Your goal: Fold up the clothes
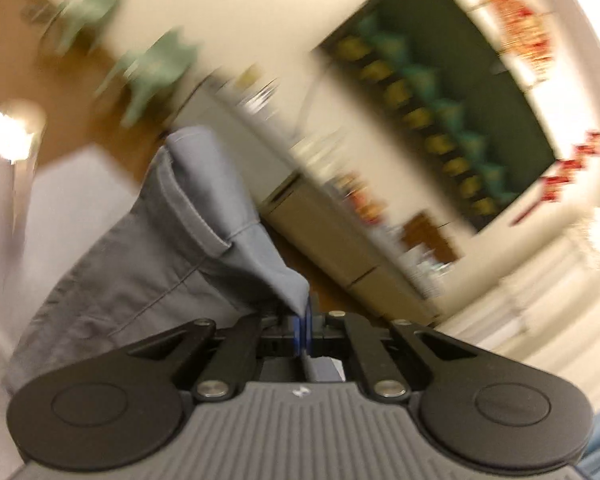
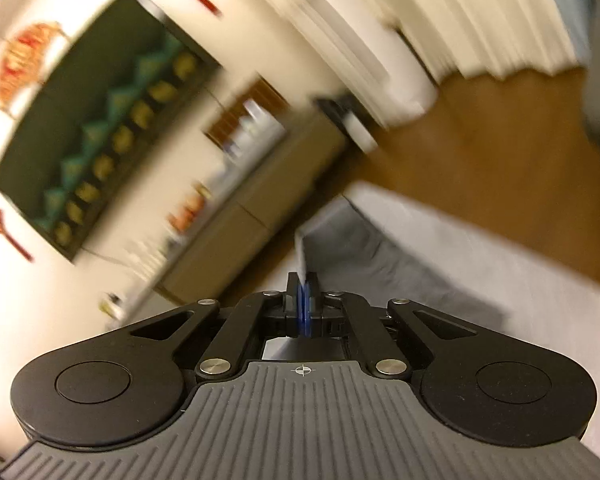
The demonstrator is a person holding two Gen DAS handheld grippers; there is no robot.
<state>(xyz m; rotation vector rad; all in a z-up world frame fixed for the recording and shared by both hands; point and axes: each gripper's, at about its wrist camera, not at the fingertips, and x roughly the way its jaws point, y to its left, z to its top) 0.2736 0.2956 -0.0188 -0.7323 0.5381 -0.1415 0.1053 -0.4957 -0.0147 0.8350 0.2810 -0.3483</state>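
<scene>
A grey-blue garment (image 1: pixel 160 264) with a stitched hem hangs to the left of my left gripper (image 1: pixel 305 316), above the white bed (image 1: pixel 72 200). The left jaws are shut on a corner of this cloth. In the right wrist view my right gripper (image 2: pixel 306 304) is shut too, and a thin pale strip of the garment's edge (image 2: pixel 300 252) sticks up from between its pads. Beyond it, more grey cloth (image 2: pixel 380 264) lies over the white bed (image 2: pixel 520 280). Both views are blurred and tilted.
A low beige cabinet (image 2: pixel 236 232) with small items on top stands against the far wall, under a dark wall panel (image 1: pixel 460 120) and red hangings. Brown wooden floor (image 2: pixel 480 152) lies between bed and cabinet. Pale curtains (image 2: pixel 460 20) hang at the right.
</scene>
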